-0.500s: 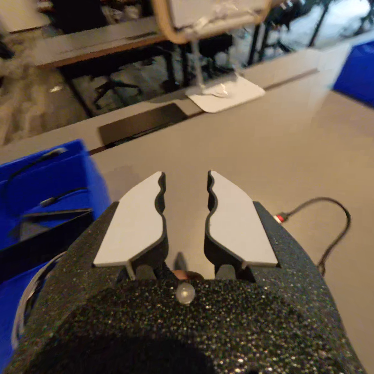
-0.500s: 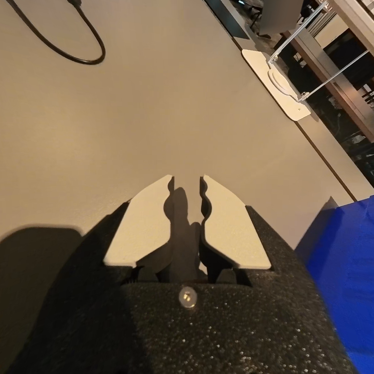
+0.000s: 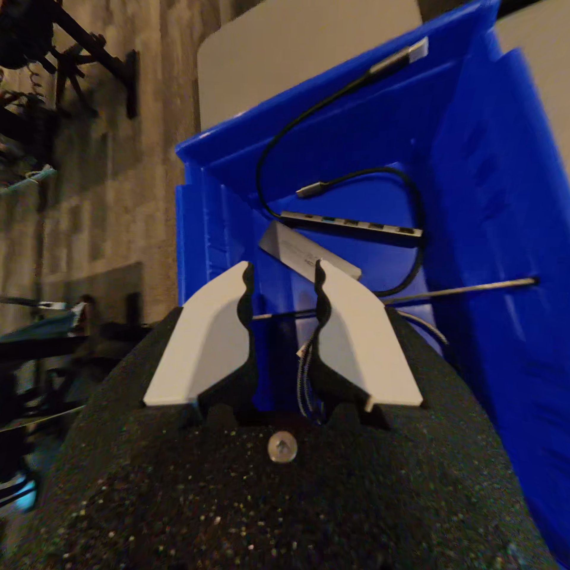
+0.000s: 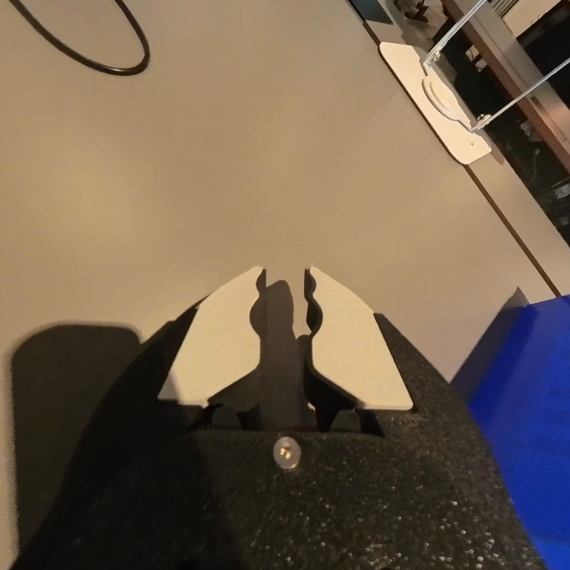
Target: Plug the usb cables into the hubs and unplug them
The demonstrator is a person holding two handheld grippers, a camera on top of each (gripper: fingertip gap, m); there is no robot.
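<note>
In the left wrist view my left gripper point(image 3: 282, 266) is open and empty, pointing into a blue bin point(image 3: 493, 216). In the bin lie a slim grey USB hub point(image 3: 351, 222) with a row of ports, a second flat grey hub point(image 3: 296, 251) just beyond my fingertips, their black cables point(image 3: 413, 216) with grey plugs, and a braided cable point(image 3: 305, 379) under my right finger. In the right wrist view my right gripper point(image 4: 285, 270) is open and empty over the bare grey table point(image 4: 246, 154). A black cable loop point(image 4: 117, 66) lies at the far left.
A thin metal rod point(image 3: 456, 290) crosses the bin. A white stand base point(image 4: 431, 101) with a clear bracket sits at the table's far edge. A second blue bin point(image 4: 524, 401) stands at my right gripper's right. Chairs and desks lie beyond the table. The grippers' ends are close to 70 cm from one another.
My left gripper has swung left from over the table to point into the blue bin with the hubs, and opened wider. My right gripper has barely moved.
</note>
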